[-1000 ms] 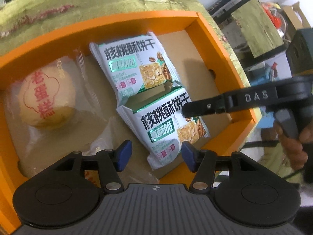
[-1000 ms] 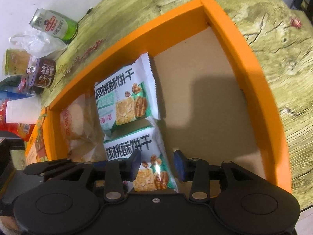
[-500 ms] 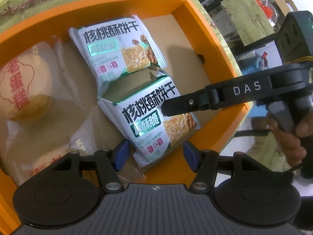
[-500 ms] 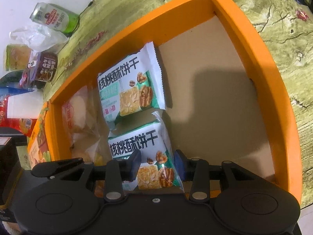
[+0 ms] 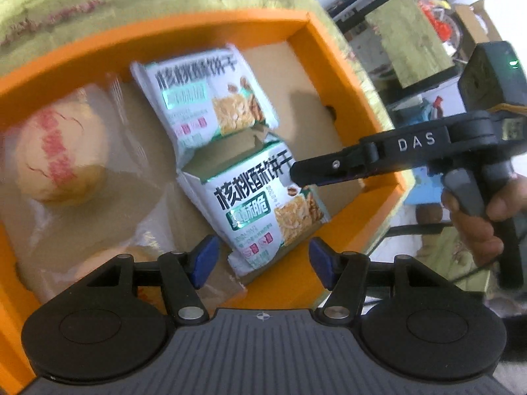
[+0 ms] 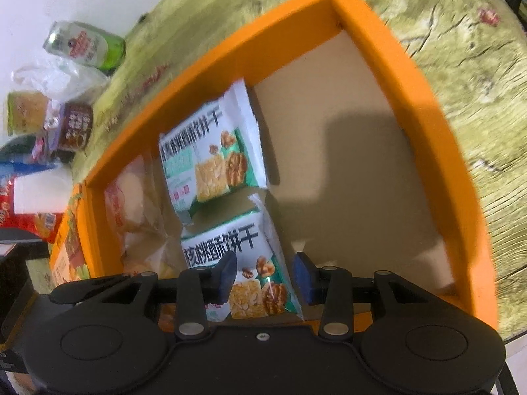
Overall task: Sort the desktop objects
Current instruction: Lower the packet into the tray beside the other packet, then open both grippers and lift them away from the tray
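Note:
Two white-and-green walnut biscuit packets lie end to end in an orange box (image 5: 197,26) (image 6: 411,98). The far packet (image 5: 204,98) (image 6: 210,158) rests near the back wall. The near packet (image 5: 263,210) (image 6: 227,243) overlaps its lower edge. My left gripper (image 5: 263,260) hangs open over the near packet's front end, with its blue pads clear of it. My right gripper (image 6: 263,276) (image 5: 294,174) reaches in from the right. It is open, one pad over the near packet and the other past its right edge.
A wrapped round cake (image 5: 56,151) (image 6: 128,197) lies in the box's left part. A green can (image 6: 85,44), a plastic bag (image 6: 56,75), a brown cup (image 6: 75,125) and a white paper cup (image 6: 39,194) stand beyond the box. A hand (image 5: 477,217) holds the right gripper past the table's edge.
The left gripper's jaws stand wider apart than a second ago. Both packets lie where they were, and the right gripper still hangs over the near one.

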A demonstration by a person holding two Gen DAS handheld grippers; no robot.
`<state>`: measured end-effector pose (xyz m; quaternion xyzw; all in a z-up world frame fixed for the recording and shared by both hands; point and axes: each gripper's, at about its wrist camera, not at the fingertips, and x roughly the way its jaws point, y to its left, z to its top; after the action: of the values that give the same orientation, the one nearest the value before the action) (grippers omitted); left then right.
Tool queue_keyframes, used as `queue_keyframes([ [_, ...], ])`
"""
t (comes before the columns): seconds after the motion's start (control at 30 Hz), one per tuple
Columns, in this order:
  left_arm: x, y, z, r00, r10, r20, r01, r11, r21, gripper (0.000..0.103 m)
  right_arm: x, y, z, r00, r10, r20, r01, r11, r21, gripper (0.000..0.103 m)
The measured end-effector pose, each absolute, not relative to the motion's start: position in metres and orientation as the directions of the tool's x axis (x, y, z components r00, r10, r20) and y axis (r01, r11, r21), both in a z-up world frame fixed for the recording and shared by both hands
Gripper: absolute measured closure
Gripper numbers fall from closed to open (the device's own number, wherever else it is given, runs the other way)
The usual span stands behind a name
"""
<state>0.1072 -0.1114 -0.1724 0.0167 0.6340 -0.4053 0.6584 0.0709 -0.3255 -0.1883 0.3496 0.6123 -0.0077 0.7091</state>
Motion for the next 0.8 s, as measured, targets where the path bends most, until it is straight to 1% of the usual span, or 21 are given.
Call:
queue_keyframes([
  [0.13,0.1,-0.108,-0.161,-0.13,-0.523,-0.842,0.6,0.635,-0.487,0.042,0.069,-0.331,-0.176,0.265,0.401,-0.877,0.41,0.776,0.479,0.064],
  [0.33,0.086,-0.126,-0.161,-0.122,-0.527,-0.841,0.689,0.565,-0.454,0.042,0.076,-0.315,-0.173,0.227,0.391,-0.892,0.321,0.835,0.447,0.064],
  [0.47,0.086,-0.134,-0.171,-0.138,-0.505,-0.852,0.691,0.567,-0.448,0.042,0.077,-0.304,-0.181,0.188,0.368,-0.91,0.298,0.862,0.41,0.064],
  [0.63,0.09,-0.131,-0.173,-0.15,-0.514,-0.845,0.678,0.568,-0.466,0.042,0.074,-0.297,-0.188,0.166,0.361,-0.918,0.28,0.875,0.394,0.064],
  [0.73,0.09,-0.126,-0.164,-0.124,-0.495,-0.86,0.676,0.592,-0.438,0.042,0.074,-0.298,-0.189,0.161,0.369,-0.915,0.284,0.871,0.401,0.064],
  [0.8,0.09,-0.111,-0.149,-0.097,-0.508,-0.856,0.671,0.602,-0.433,0.042,0.074,-0.302,-0.182,0.177,0.37,-0.912,0.284,0.868,0.407,0.064],
])
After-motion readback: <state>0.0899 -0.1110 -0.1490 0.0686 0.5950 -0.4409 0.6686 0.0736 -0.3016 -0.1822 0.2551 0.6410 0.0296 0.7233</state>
